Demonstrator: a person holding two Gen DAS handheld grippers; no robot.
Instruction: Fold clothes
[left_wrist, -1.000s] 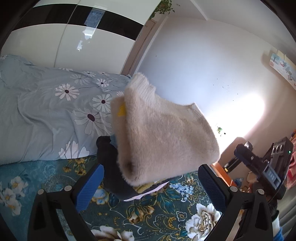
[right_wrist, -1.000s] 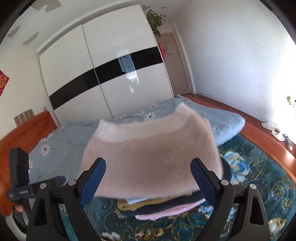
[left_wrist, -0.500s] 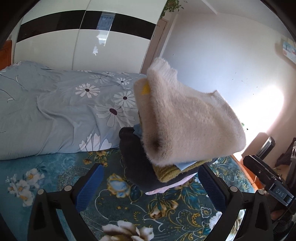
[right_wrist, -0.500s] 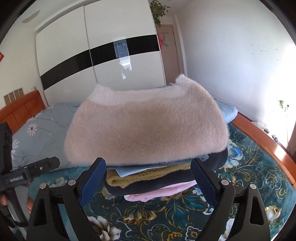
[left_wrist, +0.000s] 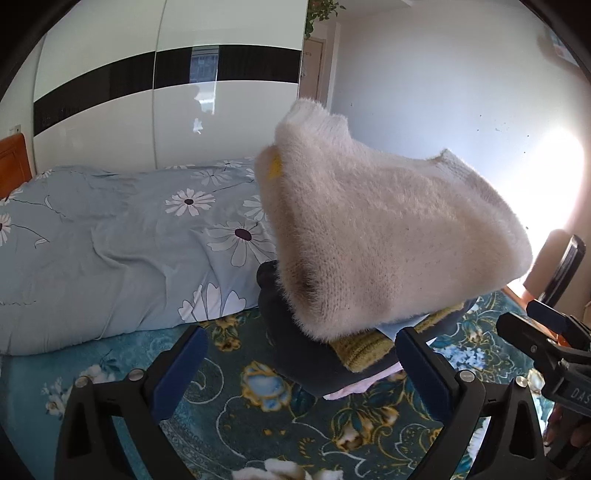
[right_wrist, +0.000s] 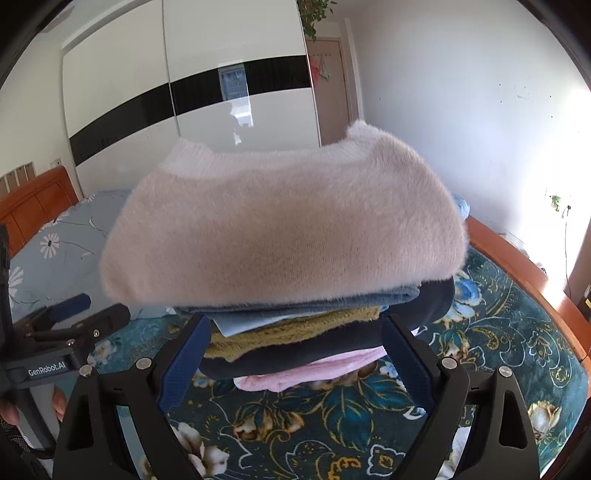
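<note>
The left gripper (left_wrist: 299, 363) stood wide open and held nothing, its blue fingers (left_wrist: 181, 365) spread over the flowered bedspread (left_wrist: 240, 417). Just ahead of it and a little to its right rose a stack of folded clothes, topped by a fluffy cream sweater (left_wrist: 388, 240) whose near corner hung above the gap between the fingers. Under the sweater lay a light blue piece (left_wrist: 400, 326), a mustard knit (left_wrist: 364, 349), a dark navy garment (left_wrist: 295, 343) and, at the bottom, a pink one (left_wrist: 364, 384). Beyond the stack on that gripper's left lay a pale blue quilt (left_wrist: 110, 251) printed with daisies, and behind it stood a white wardrobe (left_wrist: 147, 92) with a black band. The right gripper (right_wrist: 295, 363) was likewise spread wide with nothing between its fingers (right_wrist: 183, 363); the same stack sat straight ahead of it and close, with the sweater (right_wrist: 284, 236) filling the view above the fingers and the blue layers (right_wrist: 295, 301), mustard knit (right_wrist: 284, 334), navy garment (right_wrist: 332, 343) and pink garment (right_wrist: 306, 371) showing edge-on between them. Whether the fingers touched the stack could not be told. Far to the right gripper's left, the other gripper's black body (right_wrist: 62, 343) showed over the bedspread (right_wrist: 332, 424), with the bed's wooden headboard (right_wrist: 33, 199) further back.
</note>
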